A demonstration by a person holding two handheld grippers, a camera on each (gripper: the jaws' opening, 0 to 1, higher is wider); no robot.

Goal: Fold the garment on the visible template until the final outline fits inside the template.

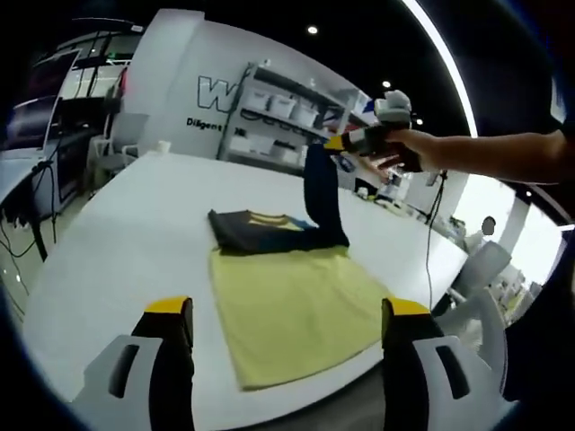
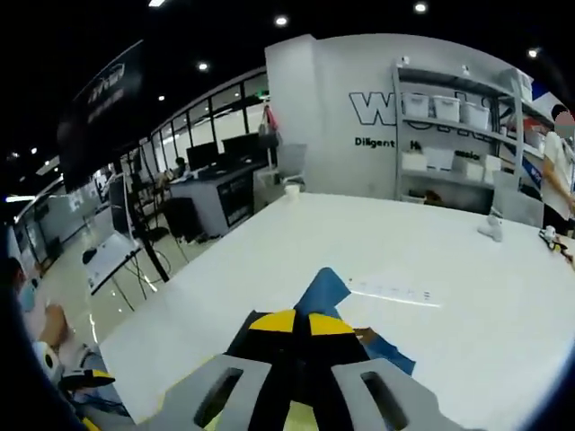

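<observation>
Right gripper [image 1: 346,142] was clamped on a dark navy garment [image 1: 274,229], lifting one end of it above the far edge of the yellow template [image 1: 292,310] on the white table [image 1: 117,233]. My left gripper [image 1: 287,314] hung near the template's near edge, jaws apart and empty. I judged the folding partly done: the garment sat bunched along the far edge with a fold in progress.

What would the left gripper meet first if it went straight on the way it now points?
Probably the yellow template on the white table, lying right ahead between its open jaws; beyond that lies the dark garment. Depth is unclear.
</observation>
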